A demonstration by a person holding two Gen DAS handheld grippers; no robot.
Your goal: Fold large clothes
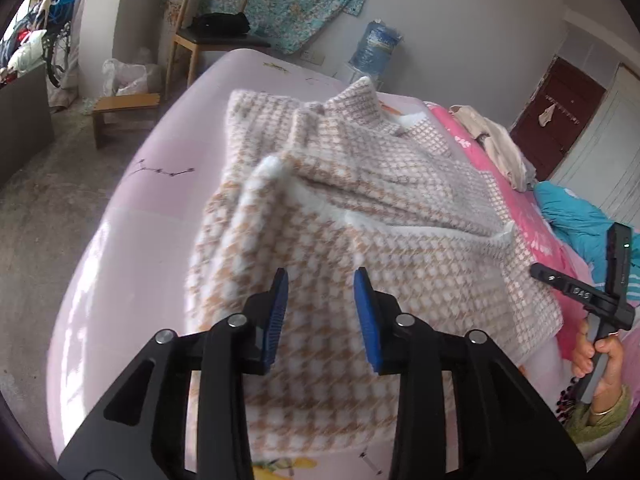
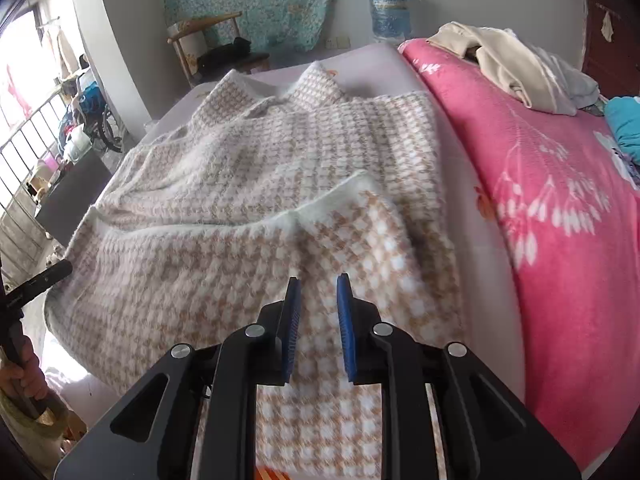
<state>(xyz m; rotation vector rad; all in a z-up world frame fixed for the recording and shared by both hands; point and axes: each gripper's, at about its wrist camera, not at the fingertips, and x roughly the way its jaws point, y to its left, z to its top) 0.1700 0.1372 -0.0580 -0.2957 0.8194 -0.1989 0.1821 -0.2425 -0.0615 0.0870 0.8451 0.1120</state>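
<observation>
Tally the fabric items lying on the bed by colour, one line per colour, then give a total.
Beige-and-white houndstooth blanket: 1
Pink floral blanket: 1
Cream garment: 1
Teal garment: 1
Total: 4

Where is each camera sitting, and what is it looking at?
Left wrist view: sits on the left hand-held gripper, looking down along its blue fingers at the fluffy beige-and-white checked garment on the pale pink bed sheet; the person's right hand shows at the right edge.
Right wrist view: sits on the right hand-held gripper, looking down over the same garment, beside a bright pink flowered blanket; the person's left hand shows at the left edge.
Both share: the garment, the wooden chair and the far wall.
</observation>
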